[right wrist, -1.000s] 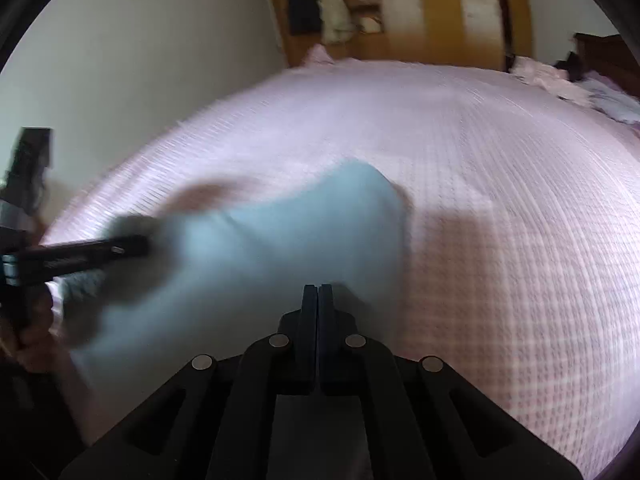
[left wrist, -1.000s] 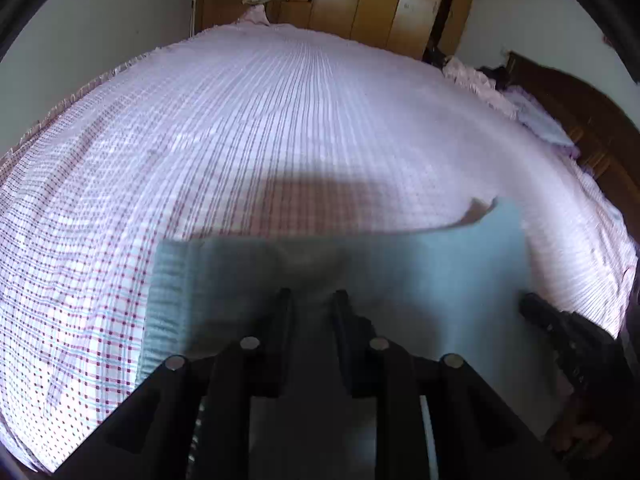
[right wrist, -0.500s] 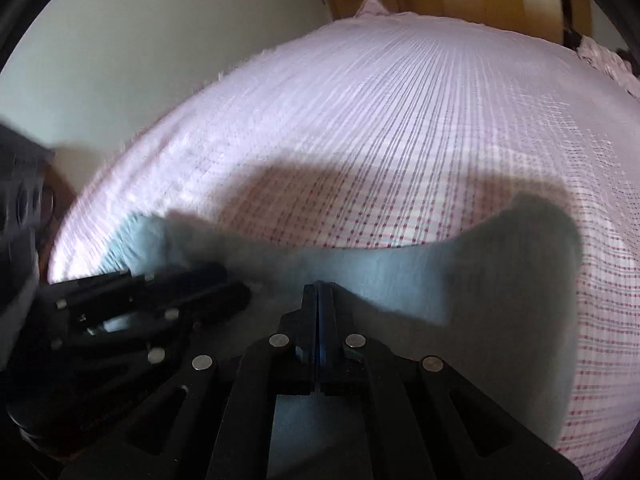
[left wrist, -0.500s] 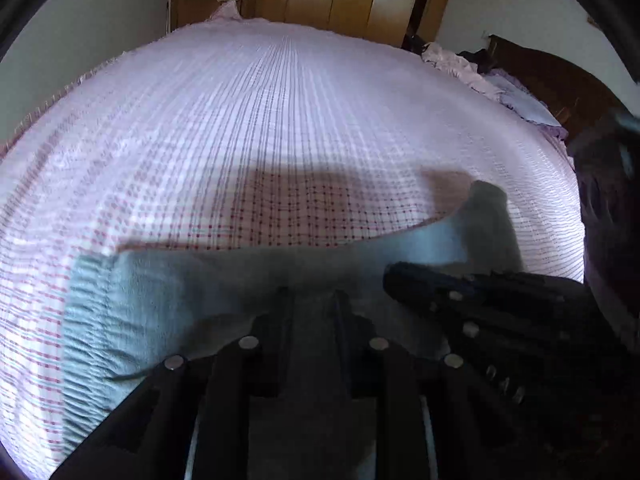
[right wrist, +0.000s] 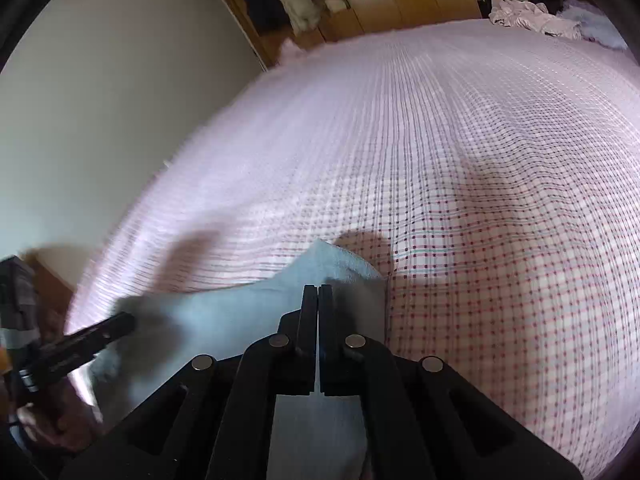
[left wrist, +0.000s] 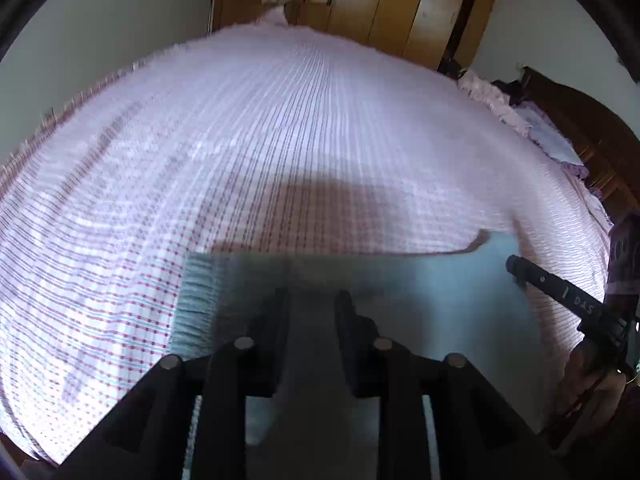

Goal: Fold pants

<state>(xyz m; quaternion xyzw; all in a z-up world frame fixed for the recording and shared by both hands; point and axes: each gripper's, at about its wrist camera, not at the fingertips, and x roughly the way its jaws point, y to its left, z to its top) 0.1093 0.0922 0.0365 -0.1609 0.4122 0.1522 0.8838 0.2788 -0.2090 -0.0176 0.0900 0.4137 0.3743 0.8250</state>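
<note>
Bed: wide, covered with a pink-and-white checked cotton sheet, filling most of both wrist views. We work at its near edge.

Wardrobe: tall, brown wood, behind the far end of the bed. One open compartment holds hanging and stacked clothes, too small for us to sort.

Loose laundry: a crumpled pale pink and lilac pile at the bed's far corner, beside a dark wooden headboard.

Pants: pale blue-grey soft fabric with a gathered elastic waistband, spread across the near part of the sheet. The waistband lies at the left in the left wrist view; the other end rises in a small peak on the right.

Left gripper: black; its fingers stand a narrow gap apart, having just been opening, with cloth between them. We cannot tell whether the pads still press on it.

Right gripper: black fingers closed tight, pinching the raised end of the pants.

Step in hand, as we judge it: laying one fold flat. To do it well, we would keep the right end taut and low, line its edge up with the layer beneath, and let go only once the cloth lies smooth, then press out trapped creases.
</note>
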